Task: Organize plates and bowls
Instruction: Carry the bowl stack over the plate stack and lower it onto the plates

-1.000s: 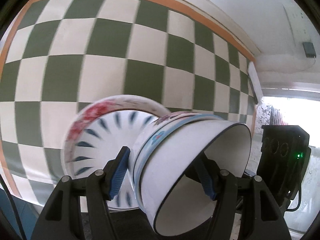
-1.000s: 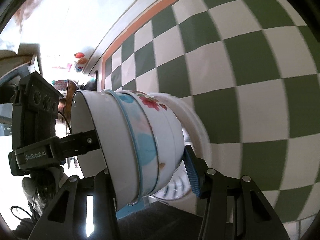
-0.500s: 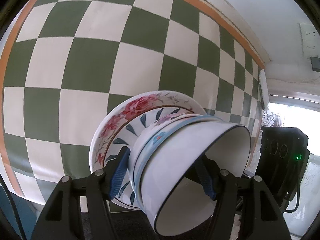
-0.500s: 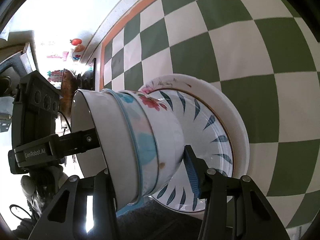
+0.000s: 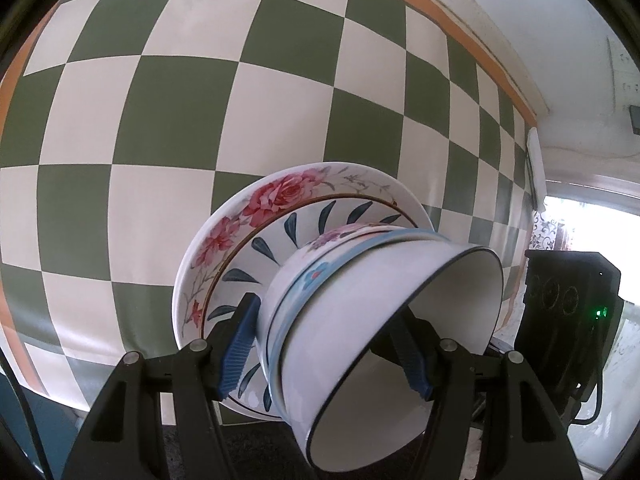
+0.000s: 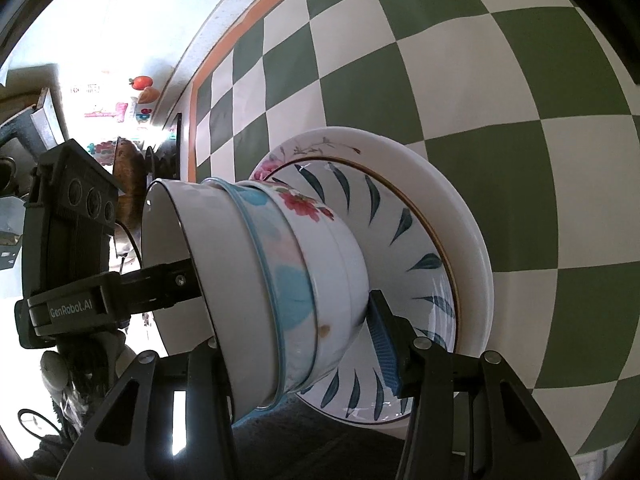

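Observation:
A nested stack of bowls (image 5: 360,320) hangs tilted on its side: a white bowl with a dark rim, a blue-rimmed bowl and a floral one. My left gripper (image 5: 326,354) is shut on its wall, one blue pad outside and the other finger inside. From the opposite side my right gripper (image 6: 300,350) is shut on the same stack of bowls (image 6: 280,280). Just behind its base lie a blue-leaf plate (image 5: 280,240) on a rose-patterned plate (image 5: 280,196). I cannot tell whether the stack touches the plates.
The plates lie on a green-and-white checkered cloth (image 5: 160,120) with an orange border (image 5: 460,28). The table's near edge runs close under the plates. A bright window (image 5: 592,220) is at the right, and shelf clutter (image 6: 120,120) shows beyond the left gripper's finger (image 6: 160,280).
Both grippers have sunk with the bowl stack toward the table. The two stacked plates have come into sharp, fuller view behind the stack. Both grips are unchanged.

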Available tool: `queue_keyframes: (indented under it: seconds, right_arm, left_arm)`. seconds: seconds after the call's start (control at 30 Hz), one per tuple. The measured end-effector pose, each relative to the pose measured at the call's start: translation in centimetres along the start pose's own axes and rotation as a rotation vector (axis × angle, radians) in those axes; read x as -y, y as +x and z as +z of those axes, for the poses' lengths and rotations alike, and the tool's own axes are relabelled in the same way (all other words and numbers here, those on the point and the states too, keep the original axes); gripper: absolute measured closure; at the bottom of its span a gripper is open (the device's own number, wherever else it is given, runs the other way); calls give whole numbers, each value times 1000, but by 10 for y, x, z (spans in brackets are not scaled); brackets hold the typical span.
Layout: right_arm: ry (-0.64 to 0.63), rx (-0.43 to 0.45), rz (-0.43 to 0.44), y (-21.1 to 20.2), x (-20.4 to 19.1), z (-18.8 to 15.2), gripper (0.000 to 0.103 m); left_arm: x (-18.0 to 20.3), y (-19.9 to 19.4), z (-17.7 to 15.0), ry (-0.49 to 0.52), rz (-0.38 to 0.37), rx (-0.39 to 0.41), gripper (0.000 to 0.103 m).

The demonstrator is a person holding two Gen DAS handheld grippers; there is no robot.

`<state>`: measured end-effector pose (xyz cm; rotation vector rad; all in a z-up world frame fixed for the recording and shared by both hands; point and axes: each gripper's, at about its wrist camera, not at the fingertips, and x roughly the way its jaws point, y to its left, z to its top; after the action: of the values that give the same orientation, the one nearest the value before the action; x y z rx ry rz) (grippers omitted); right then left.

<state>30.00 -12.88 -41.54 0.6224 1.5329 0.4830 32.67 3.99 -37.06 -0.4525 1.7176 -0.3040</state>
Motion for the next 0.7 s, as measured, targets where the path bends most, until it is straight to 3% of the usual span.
queue_keyframes:
  seconds: [0.27,0.43,0.57,0.6,0.7]
  right_arm:
    - [4,-6,-4,-2,3,2,52]
    - [-29,9,-55,-8,-5,-1,52]
    - [-55,17,-98,-13,-15,-6,52]
    - [-66,21,-114,-16,-19,-8,51]
    - [-90,29,-145,-21,-29,-13,43]
  left_arm:
    - [1,-2,-3,10,7,7,42]
    - [3,-8,-8,30,88,24,42]
    - [5,-17,-13,57,109,47,40]
    - [6,-19,-14,64,112,57,39]
    - [11,-32,-20,104,147,116,13]
